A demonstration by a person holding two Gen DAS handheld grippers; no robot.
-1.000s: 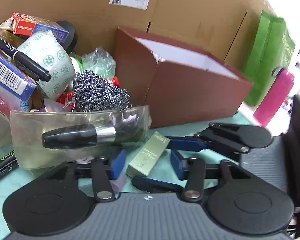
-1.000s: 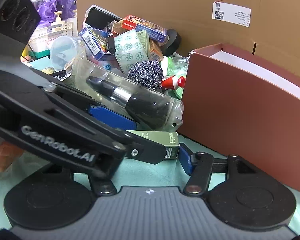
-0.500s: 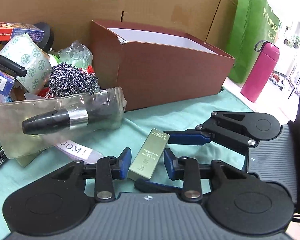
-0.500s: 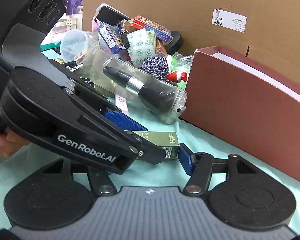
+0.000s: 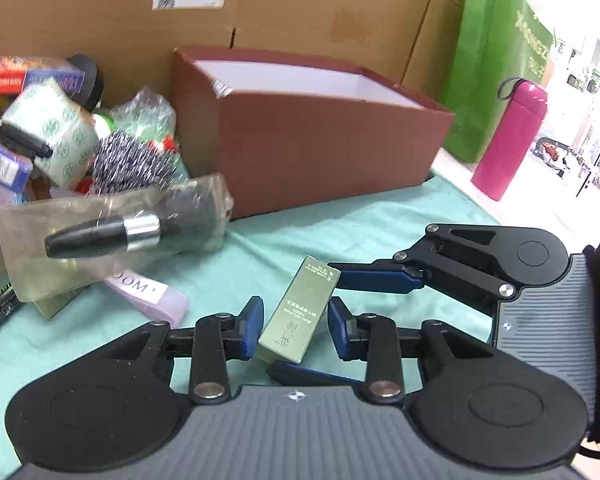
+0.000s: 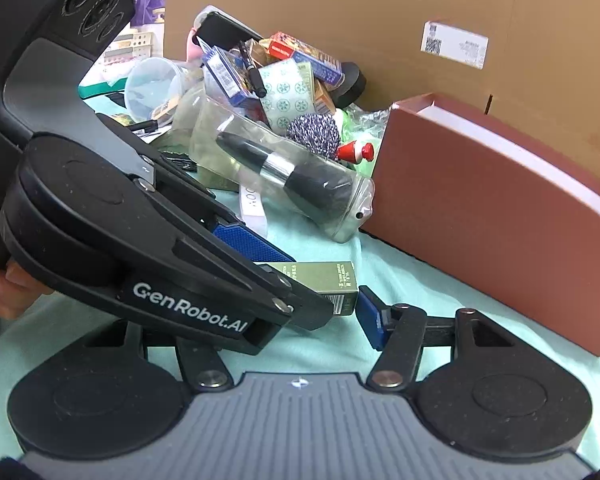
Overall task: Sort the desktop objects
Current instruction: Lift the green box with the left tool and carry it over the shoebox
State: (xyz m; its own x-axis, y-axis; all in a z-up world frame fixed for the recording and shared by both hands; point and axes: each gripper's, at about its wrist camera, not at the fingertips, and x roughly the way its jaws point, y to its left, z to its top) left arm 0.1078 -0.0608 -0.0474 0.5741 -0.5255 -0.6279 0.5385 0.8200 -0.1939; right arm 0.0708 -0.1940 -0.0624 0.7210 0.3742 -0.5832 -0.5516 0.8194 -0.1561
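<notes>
A small olive-green carton (image 5: 300,308) sits low over the teal cloth (image 5: 340,224), in front of the open brown box (image 5: 320,152). My left gripper (image 5: 296,326) is shut on its long sides, a blue pad against each. My right gripper (image 5: 308,322) reaches in from the right and is shut on the carton's two ends. In the right wrist view the carton (image 6: 324,276) lies against my right gripper's (image 6: 300,316) right pad. The left gripper (image 6: 308,288) covers the other pad. I cannot tell whether the carton touches the cloth.
Left of the brown box (image 6: 480,208) is a pile: a brush in a clear bag (image 5: 116,232), a steel scourer (image 5: 132,160), patterned tape (image 5: 56,128), small boxes and pens. A cardboard wall (image 5: 100,12) stands behind. At the right are a green bag (image 5: 496,60) and a pink bottle (image 5: 512,136).
Both grippers have carried the carton away from the pile, which now sits further left in the left wrist view. The left jaws narrowed onto the carton. More bare cloth shows around it.
</notes>
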